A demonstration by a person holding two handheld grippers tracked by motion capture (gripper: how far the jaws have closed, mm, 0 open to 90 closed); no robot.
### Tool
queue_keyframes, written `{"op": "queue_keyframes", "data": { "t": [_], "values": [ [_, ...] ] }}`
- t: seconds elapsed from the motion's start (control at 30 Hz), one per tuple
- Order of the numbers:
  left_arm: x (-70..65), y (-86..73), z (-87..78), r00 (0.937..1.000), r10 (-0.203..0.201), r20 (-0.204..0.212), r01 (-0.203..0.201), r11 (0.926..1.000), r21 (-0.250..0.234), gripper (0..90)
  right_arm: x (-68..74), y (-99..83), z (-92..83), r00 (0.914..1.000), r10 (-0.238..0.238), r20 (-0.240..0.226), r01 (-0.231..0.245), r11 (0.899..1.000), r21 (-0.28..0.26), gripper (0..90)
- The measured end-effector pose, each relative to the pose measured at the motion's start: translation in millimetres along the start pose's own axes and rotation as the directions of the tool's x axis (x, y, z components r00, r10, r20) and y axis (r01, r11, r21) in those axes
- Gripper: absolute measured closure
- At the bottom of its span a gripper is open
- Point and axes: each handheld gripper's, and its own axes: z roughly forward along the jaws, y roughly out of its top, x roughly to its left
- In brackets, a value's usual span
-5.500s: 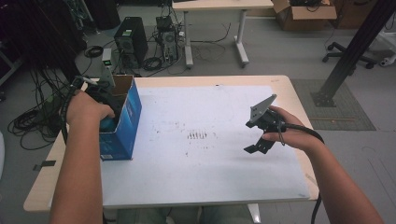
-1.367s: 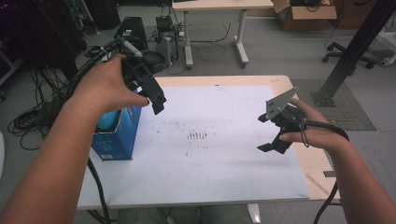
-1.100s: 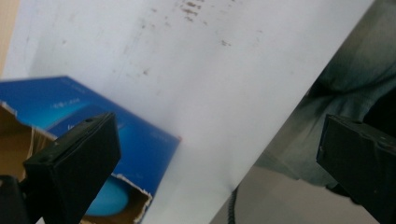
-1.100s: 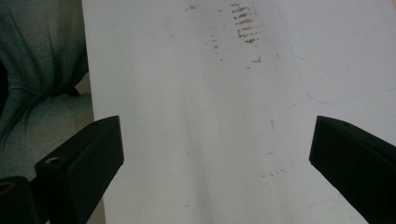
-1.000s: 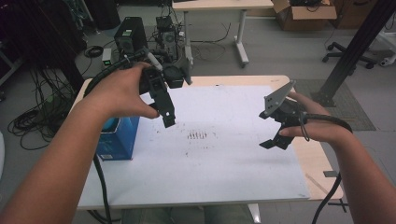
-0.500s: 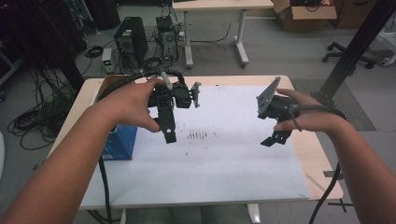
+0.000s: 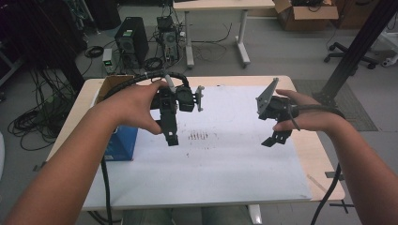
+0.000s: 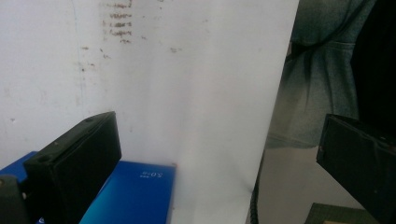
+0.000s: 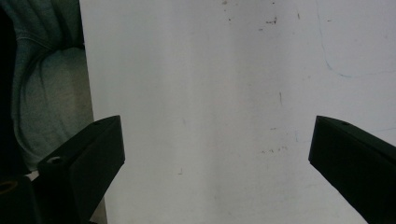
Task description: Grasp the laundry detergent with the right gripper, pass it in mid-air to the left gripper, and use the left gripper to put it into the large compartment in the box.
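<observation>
Both grippers hang in the air over a white sheet [image 7: 225, 154] that covers the table. My left gripper [image 7: 171, 133] is held above the sheet's left part, just right of a blue box [image 7: 121, 143]. In the left gripper view its jaws [image 8: 215, 135] stand wide apart with nothing between them, over the sheet and the blue box [image 8: 133, 196]. My right gripper [image 7: 274, 131] hovers over the sheet's right part, with its grey plate tilted up. In the right gripper view its jaws [image 9: 217, 128] are also wide apart and empty above the bare sheet [image 9: 224, 93].
The blue box has an open cardboard top [image 7: 111, 84] at the table's left edge. Small dark marks [image 7: 199, 137] dot the middle of the sheet. The wooden table [image 7: 324, 164] shows beyond the sheet's right edge. Computers and cables lie on the floor behind.
My left gripper has come up out of the blue box and swung right over the sheet. The right gripper has lifted a little and drifted left.
</observation>
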Motion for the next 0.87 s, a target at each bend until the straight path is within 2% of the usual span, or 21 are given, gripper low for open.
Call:
{"op": "queue_keyframes", "data": {
  "t": [0.87],
  "values": [
    [3.1, -1.6, 1.7, 0.9999, 0.004, 0.010, -0.004, 1.0000, -0.001, 0.3, -1.8, 1.6, 2.4, 1.0000, -0.003, -0.001, 0.003, 1.000, -0.006, 3.7]
  ]
}}
